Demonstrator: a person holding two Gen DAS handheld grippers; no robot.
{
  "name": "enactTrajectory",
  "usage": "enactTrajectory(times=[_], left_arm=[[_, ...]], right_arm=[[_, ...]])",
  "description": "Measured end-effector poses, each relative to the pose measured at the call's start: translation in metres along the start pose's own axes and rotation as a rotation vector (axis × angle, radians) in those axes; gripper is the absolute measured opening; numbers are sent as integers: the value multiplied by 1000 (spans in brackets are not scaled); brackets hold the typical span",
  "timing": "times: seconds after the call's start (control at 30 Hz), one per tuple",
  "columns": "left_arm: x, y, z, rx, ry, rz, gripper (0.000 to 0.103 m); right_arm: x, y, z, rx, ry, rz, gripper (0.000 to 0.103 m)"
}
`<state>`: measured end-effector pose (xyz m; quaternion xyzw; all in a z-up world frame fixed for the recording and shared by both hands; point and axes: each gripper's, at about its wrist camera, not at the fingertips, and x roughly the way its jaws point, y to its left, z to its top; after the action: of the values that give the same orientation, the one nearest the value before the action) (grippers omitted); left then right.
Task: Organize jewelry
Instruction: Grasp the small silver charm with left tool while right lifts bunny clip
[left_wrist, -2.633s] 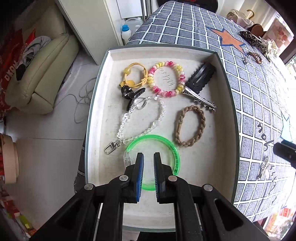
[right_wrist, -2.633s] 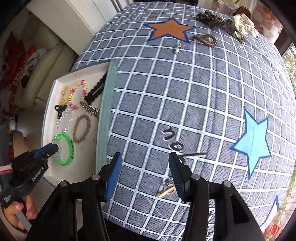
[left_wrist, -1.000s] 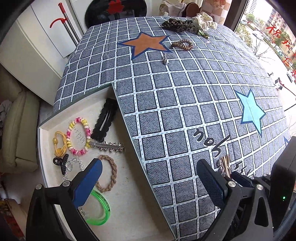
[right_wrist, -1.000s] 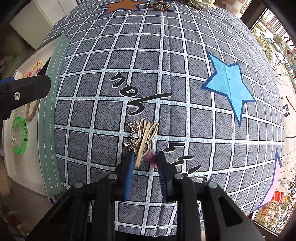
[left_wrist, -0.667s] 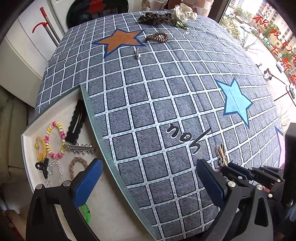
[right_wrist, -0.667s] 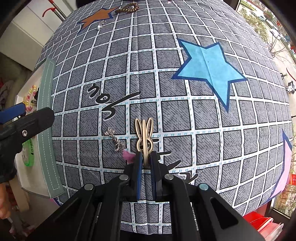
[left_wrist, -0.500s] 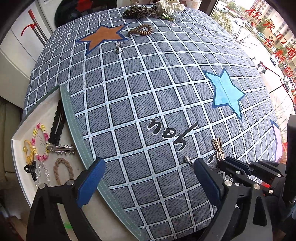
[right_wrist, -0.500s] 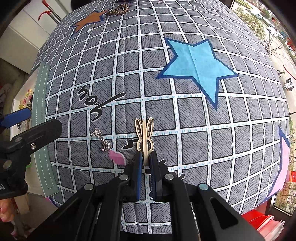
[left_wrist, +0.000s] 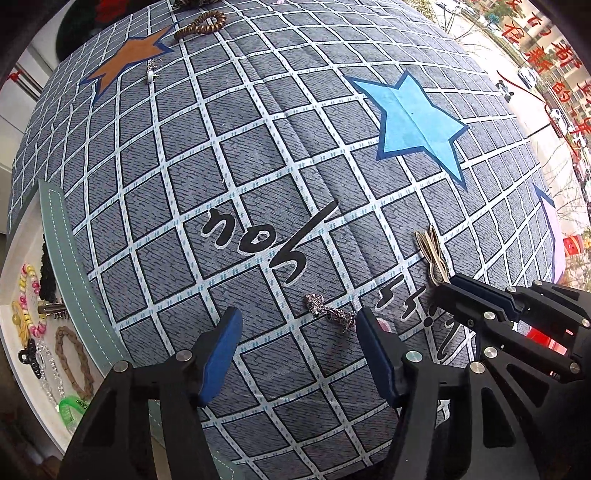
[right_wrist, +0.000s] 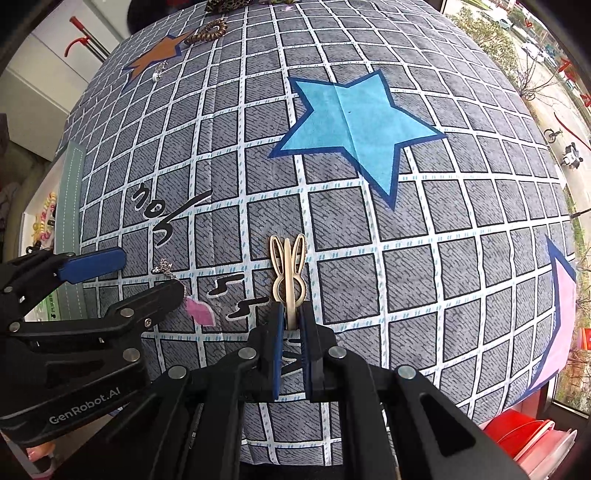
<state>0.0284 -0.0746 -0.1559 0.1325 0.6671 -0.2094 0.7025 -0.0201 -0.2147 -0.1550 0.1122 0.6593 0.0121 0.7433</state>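
My right gripper (right_wrist: 290, 321) is shut on a cream rabbit-shaped hair clip (right_wrist: 288, 266), held just over the checked cloth; the clip also shows in the left wrist view (left_wrist: 433, 255). My left gripper (left_wrist: 295, 339) is open and empty, its fingers either side of a silver chain charm (left_wrist: 328, 312) with a pink tag (right_wrist: 201, 311) lying on the cloth. The white tray (left_wrist: 22, 384) at the left edge holds a pink-yellow bead bracelet (left_wrist: 31, 295), a brown braided bracelet (left_wrist: 75, 363), a green bangle (left_wrist: 72, 408) and clips.
A brown coil hair tie (left_wrist: 201, 24) and a small silver charm (left_wrist: 150, 74) lie at the far end by the orange star (left_wrist: 127, 61). A leopard-print scrunchie (right_wrist: 225, 4) lies at the back edge. A red bin (right_wrist: 517, 435) stands past the table's right edge.
My right gripper closed on the rabbit clip and moved it slightly away from the chain charm. My left gripper opened, left the tray and swung right to straddle the silver chain charm.
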Motion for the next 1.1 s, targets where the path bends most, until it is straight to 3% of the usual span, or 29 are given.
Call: enactTrajectory(times=[0.07,0.27,0.63,1.1], left_arm=[[0,-4,0,24,-9,15,61],[0,-19,4,58,-29,28,16],[-33,34,-2,-134,-73,-102,16],[-86,87,-38,-251,-165,-110,16]], right_arm=[[-2,-6,0,4,-1,-1,9],[-7,-16,0,6,0,1,9],[-28,-5,15,19,-15,17,9],[-61,21,33,-47,-38,72,9]])
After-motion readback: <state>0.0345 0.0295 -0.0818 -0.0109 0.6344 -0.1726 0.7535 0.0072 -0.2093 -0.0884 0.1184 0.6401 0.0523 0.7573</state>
